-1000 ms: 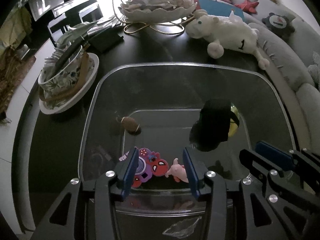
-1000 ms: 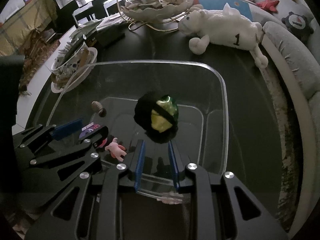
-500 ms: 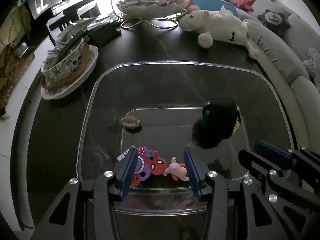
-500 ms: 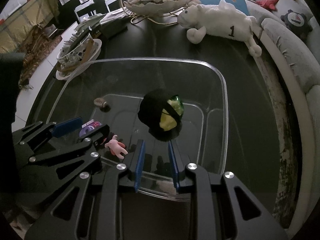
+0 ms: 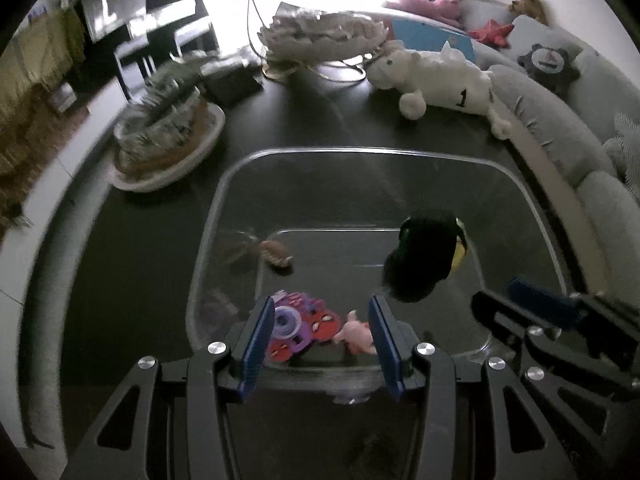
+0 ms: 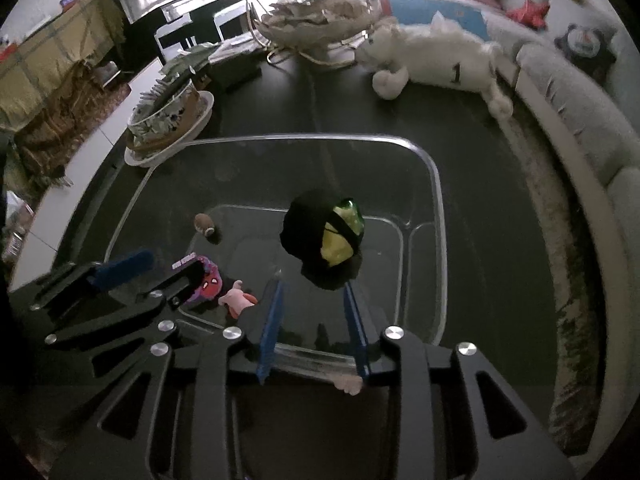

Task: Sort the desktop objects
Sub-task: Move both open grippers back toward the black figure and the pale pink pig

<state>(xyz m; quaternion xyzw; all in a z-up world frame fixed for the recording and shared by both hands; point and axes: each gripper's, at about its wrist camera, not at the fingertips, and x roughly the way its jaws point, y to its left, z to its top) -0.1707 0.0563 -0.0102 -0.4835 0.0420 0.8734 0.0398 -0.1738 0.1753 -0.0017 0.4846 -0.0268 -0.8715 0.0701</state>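
A clear plastic bin (image 5: 360, 152) (image 6: 320, 136) stands on the dark table. Inside it lie a black and yellow-green ball-like thing (image 5: 424, 256) (image 6: 324, 236), a small brown football (image 5: 276, 254) (image 6: 205, 224), a purple and red cartoon toy (image 5: 304, 324) (image 6: 208, 280) and a pink figure (image 5: 356, 334) (image 6: 236, 300). My left gripper (image 5: 322, 336) hangs open above the bin's near wall, holding nothing. Beside it, my right gripper (image 6: 314, 320) is opening its jaws above the same wall, with nothing between them.
A white plush animal (image 5: 436, 76) lies at the table's far right, next to a grey sofa (image 5: 560, 128). A patterned bowl on a plate (image 5: 168, 132) stands far left. Behind are a leaf-shaped tray on a gold stand (image 5: 320, 36) and a black box (image 5: 232, 80).
Both grippers have drawn back from the bin toward its near side, so more of the table shows. The right jaws have spread wider. The things in the bin have not moved.
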